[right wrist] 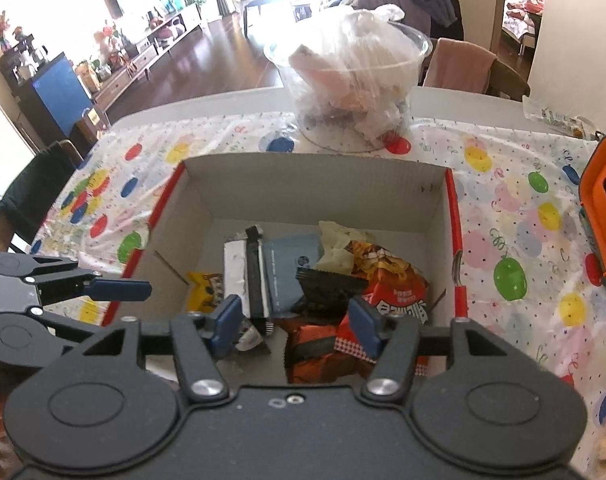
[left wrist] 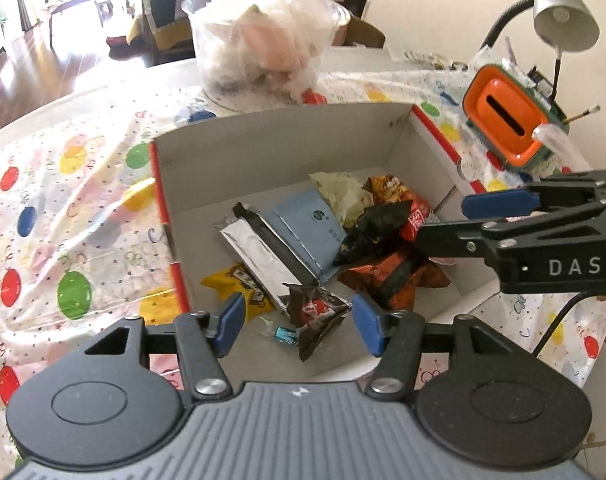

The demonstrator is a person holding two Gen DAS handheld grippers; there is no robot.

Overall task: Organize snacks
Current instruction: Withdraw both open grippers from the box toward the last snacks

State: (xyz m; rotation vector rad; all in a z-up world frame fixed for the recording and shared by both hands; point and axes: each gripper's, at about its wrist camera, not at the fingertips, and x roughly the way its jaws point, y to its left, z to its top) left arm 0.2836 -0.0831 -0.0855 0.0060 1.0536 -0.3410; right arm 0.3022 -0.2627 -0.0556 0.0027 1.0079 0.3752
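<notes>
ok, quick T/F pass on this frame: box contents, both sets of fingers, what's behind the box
1. The snacks lie inside the cardboard box. True.
2. The left gripper has its fingers clamped on the yellow packet. False: the fingers stand apart with nothing pressed between them; the packet lies on the box floor.
3. The right gripper is open above the box. True.
4. A clear plastic tub stuffed with bags stands behind the box. True.
5. The orange holder sits inside the box. False: it stands on the tablecloth outside the box.
6. The table is bare wood. False: a balloon-patterned cloth covers it.
</notes>
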